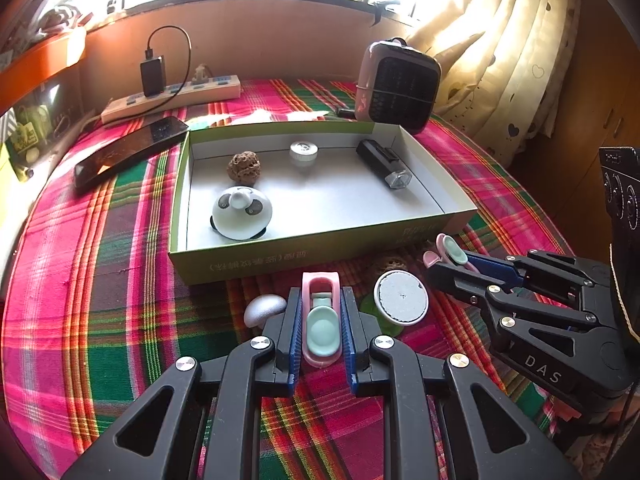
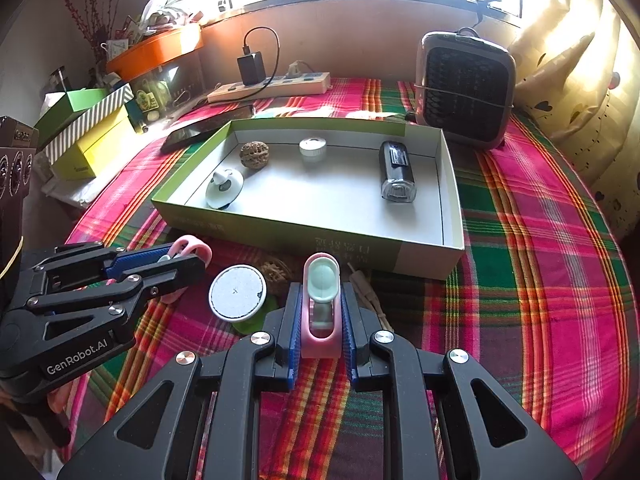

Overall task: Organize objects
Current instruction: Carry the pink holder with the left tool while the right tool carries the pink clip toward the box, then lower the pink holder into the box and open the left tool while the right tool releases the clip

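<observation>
Both claws pinch pink clips: left claw (image 1: 321,326) on one clip (image 1: 321,320), right claw (image 2: 321,312) on another (image 2: 321,300), just short of box (image 2: 280,229), likely staged for dropping in.

My worktop cloth (image 1: 100,280) is pink, green and red plaid; my box (image 1: 280,256) is green outside, white inside; my clips (image 1: 321,320) are pink and mint.

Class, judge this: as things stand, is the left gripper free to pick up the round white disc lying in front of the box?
Probably not yet. The left gripper is shut on a pink clip, so its jaws are occupied, though the white disc lies uncovered just beside it.
</observation>
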`<action>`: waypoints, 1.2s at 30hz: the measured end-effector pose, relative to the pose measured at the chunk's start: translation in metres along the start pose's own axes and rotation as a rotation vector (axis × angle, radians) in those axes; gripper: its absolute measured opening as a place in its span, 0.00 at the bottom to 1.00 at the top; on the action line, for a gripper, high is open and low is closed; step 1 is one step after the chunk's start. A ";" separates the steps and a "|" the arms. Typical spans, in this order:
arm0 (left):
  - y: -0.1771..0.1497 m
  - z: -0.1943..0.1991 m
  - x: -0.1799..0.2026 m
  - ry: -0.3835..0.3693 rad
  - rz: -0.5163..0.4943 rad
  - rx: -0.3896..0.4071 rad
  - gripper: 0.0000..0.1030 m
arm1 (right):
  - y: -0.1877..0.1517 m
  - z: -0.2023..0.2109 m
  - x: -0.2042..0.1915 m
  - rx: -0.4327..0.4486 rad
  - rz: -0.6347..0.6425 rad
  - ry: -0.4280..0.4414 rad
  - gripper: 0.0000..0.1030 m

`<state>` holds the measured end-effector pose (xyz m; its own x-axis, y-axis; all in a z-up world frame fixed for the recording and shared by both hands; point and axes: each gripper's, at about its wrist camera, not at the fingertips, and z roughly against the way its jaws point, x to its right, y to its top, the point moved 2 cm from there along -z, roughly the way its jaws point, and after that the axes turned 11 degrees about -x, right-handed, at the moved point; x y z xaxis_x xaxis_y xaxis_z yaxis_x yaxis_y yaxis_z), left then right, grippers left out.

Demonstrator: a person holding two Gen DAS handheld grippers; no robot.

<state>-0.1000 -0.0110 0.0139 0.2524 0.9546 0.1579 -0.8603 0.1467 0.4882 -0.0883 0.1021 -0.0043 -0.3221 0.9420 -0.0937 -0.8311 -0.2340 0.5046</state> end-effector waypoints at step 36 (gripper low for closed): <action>0.078 0.002 -0.022 0.010 0.012 0.034 0.15 | 0.091 -0.010 0.018 0.008 -0.006 0.018 0.18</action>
<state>-0.1717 -0.0216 0.0505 0.2376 0.9588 0.1559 -0.8478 0.1264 0.5150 -0.1741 0.0952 0.0318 -0.3251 0.9390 -0.1125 -0.8297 -0.2261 0.5104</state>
